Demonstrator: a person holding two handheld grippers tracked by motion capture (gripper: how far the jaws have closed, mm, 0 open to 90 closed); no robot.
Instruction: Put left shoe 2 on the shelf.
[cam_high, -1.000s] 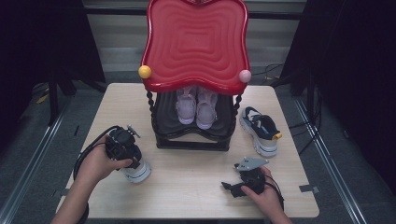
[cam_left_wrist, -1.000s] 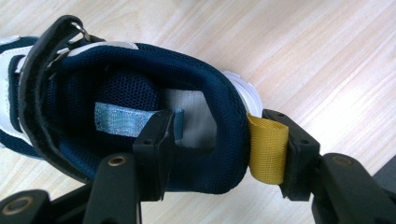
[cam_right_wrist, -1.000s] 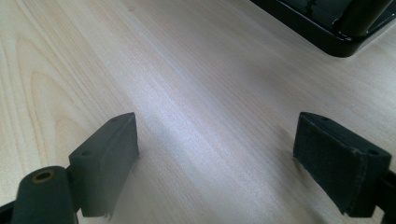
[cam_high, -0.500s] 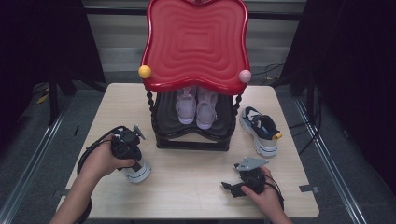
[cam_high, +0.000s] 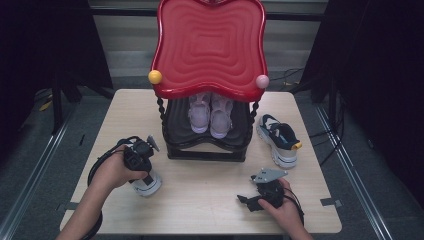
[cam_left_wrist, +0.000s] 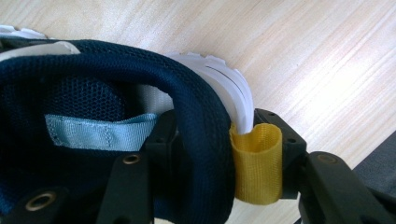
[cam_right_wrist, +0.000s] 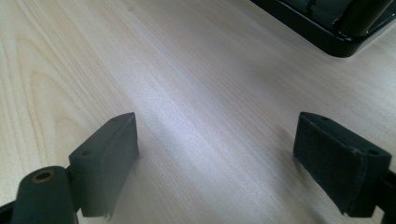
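Observation:
My left gripper (cam_high: 139, 161) is shut on the heel collar of a navy and white sneaker (cam_high: 146, 183) at the table's front left. In the left gripper view one jaw sits inside the navy mesh collar (cam_left_wrist: 205, 135) and the other outside, against the yellow pull loop (cam_left_wrist: 257, 163). Its twin sneaker (cam_high: 278, 140) lies to the right of the black shoe rack (cam_high: 205, 150). A pair of pale lilac shoes (cam_high: 210, 116) stands on the rack's lower shelf, under its red wavy top (cam_high: 210, 45). My right gripper (cam_high: 250, 200) rests open low over bare wood at the front right.
The wooden table (cam_high: 210, 200) has free room along the front between my two hands. A yellow knob (cam_high: 155, 77) and a pink knob (cam_high: 262, 81) stick out at the red top's front corners. The rack's black base corner (cam_right_wrist: 336, 32) lies ahead of my right gripper.
My left gripper with the sneaker has shifted slightly toward the table's front. The right gripper has stayed where it was.

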